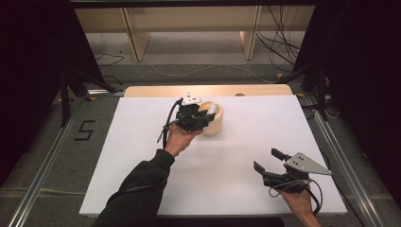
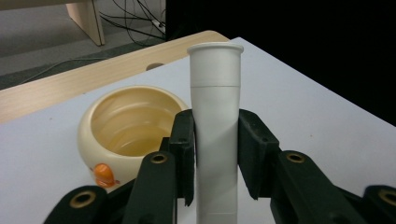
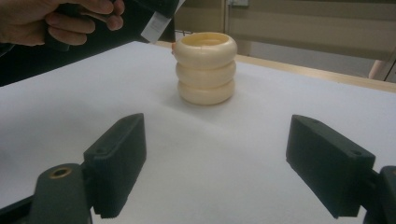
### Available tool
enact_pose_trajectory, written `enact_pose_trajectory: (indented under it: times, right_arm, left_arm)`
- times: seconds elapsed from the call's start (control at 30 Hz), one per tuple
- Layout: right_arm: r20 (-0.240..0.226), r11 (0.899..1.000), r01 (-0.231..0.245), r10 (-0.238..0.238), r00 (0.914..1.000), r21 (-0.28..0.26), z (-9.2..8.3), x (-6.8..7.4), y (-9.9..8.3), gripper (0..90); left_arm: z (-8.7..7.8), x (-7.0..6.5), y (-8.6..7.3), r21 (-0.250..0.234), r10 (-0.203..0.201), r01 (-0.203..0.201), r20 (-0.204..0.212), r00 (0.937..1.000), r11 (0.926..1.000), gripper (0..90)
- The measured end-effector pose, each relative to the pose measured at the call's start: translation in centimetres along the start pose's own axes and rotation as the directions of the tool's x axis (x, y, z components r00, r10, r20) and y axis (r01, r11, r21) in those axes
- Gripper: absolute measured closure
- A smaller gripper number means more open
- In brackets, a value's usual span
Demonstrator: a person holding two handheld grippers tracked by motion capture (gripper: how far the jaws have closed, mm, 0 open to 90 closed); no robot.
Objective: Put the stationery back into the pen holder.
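Left gripper (image 2: 215, 154): jaws closed on a white tube (image 2: 215, 121), pads gripping its mid-length on either side; the tube stands along the jaws, flared rim at the far end.
Right gripper (image 1: 274, 163): jaws wide apart, nothing between them; sits near the table's near right corner, well apart from the other things.
Tube position: held just beside and above the cream holder (image 1: 213, 122), at the far middle of the white table (image 1: 142, 156); not yet inside it, as far as I can judge.
Holder: three-ringed outside, hollow, open top, small orange mark on its side.
Handling, tube: looks light, rigid, smooth plastic; likely to slip or swing if gripped loosely. Mid-body hold seems sound.
Handling, holder: probably light; may slide or tip if knocked.
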State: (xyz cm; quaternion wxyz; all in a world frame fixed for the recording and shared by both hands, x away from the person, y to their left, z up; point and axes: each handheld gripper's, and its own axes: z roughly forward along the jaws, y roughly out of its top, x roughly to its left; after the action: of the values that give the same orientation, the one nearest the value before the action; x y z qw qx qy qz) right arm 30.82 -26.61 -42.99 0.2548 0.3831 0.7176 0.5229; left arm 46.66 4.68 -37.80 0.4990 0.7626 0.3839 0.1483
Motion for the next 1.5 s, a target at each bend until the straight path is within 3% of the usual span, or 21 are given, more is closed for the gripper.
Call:
enact_pose_trajectory:
  times: [0.23, 0.33, 0.47, 0.67, 1.1, 1.5]
  right_arm:
    - [-0.001, 1.000, 0.005, -0.005, 1.0000, 0.002, 0.0, 0.0, 0.0, 21.1]
    - [-0.001, 1.000, 0.003, -0.003, 1.0000, 0.002, 0.1, 0.0, 0.0, 21.1]
    - [-0.002, 1.000, 0.007, -0.007, 1.0000, 0.004, 0.1, 0.0, -0.1, 21.2]
    - [-0.004, 1.000, 0.008, -0.008, 1.0000, 0.003, 0.1, 0.0, 0.0, 21.1]
    - [-0.008, 1.000, 0.007, -0.007, 0.9999, 0.003, 0.1, 0.0, -0.1, 21.2]
    - [-0.014, 1.000, 0.007, -0.007, 0.9999, 0.002, 0.1, 0.1, -0.1, 21.2]
  left_arm:
    - [0.0, 1.1, 0.7, -0.053, -0.027, 0.025, -0.041, 0.9988, 0.9983, 69.0]
    - [0.1, 1.5, 1.1, -0.063, -0.022, 0.018, -0.061, 0.9979, 0.9979, 69.0]
    - [0.5, 2.2, 1.4, -0.086, -0.051, 0.044, -0.078, 0.9956, 0.9953, 69.0]
    - [1.6, 3.2, 1.5, -0.091, -0.062, 0.052, -0.110, 0.9920, 0.9945, 69.0]
    - [3.9, 3.7, 1.0, -0.121, -0.108, 0.092, -0.129, 0.9857, 0.9884, 69.0]
    - [5.3, 3.5, 0.9, -0.120, -0.121, 0.105, -0.130, 0.9842, 0.9872, 68.9]
